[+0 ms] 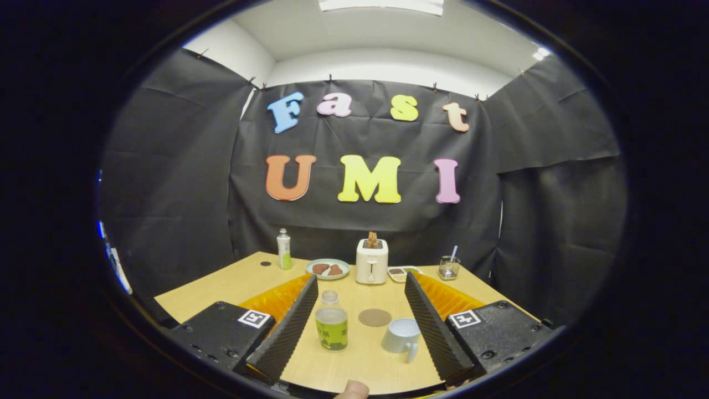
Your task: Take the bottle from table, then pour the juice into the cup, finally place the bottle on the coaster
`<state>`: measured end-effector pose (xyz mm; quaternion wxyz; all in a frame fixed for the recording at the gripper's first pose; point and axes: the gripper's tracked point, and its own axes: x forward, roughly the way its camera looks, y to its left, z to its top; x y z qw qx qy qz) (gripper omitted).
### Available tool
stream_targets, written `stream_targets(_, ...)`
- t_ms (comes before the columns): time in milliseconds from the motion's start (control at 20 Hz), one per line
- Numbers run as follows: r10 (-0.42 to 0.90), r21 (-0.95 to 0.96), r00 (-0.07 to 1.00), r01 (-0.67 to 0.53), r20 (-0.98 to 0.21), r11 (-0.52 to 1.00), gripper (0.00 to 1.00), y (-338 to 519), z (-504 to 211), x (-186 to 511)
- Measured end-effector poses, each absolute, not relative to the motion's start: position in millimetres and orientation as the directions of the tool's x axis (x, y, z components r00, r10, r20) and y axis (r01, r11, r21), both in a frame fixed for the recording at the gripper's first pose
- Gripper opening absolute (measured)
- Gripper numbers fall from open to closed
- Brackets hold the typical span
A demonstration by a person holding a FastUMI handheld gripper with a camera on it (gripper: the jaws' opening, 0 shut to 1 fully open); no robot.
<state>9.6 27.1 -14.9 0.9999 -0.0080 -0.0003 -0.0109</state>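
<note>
Two fingers of mine stand wide apart, gripping nothing; my gripper [360,327] hangs over the near part of the wooden table [221,288]. Between the fingers sit three task things. The bottle [331,321] stands upright just inside my left finger [288,332], at about eleven o'clock from the gap's middle; its cap is off and it is filled with yellowish juice up to the shoulder. The cup [402,336] rests just inside my right finger [432,332], at about two o'clock, its handle turned toward me; I cannot see its inside. The round brown coaster [375,317] lies flat at twelve o'clock, between bottle and cup and a little farther out, touching neither.

Beyond the fingertips, at twelve o'clock, one white toaster [371,261] stands with brown toast poking from its slots. At eleven o'clock beside it is one round plate [328,269] carrying two brownish pieces of food. Farther at ten o'clock a second, taller bottle [284,249] stands capped, near a small dark hole in the tabletop. At one o'clock a small tray [403,272] holds food too small to tell, and beyond it one clear glass [448,267] holds a straw-like stick.

A fingertip [352,389] of the person shows at six o'clock.
</note>
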Motion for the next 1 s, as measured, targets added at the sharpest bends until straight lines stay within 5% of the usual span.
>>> stream_targets(1000, -0.019, -0.008, 0.995, 0.018, -0.102, 1.0, 1.0, 63, -112, 83)
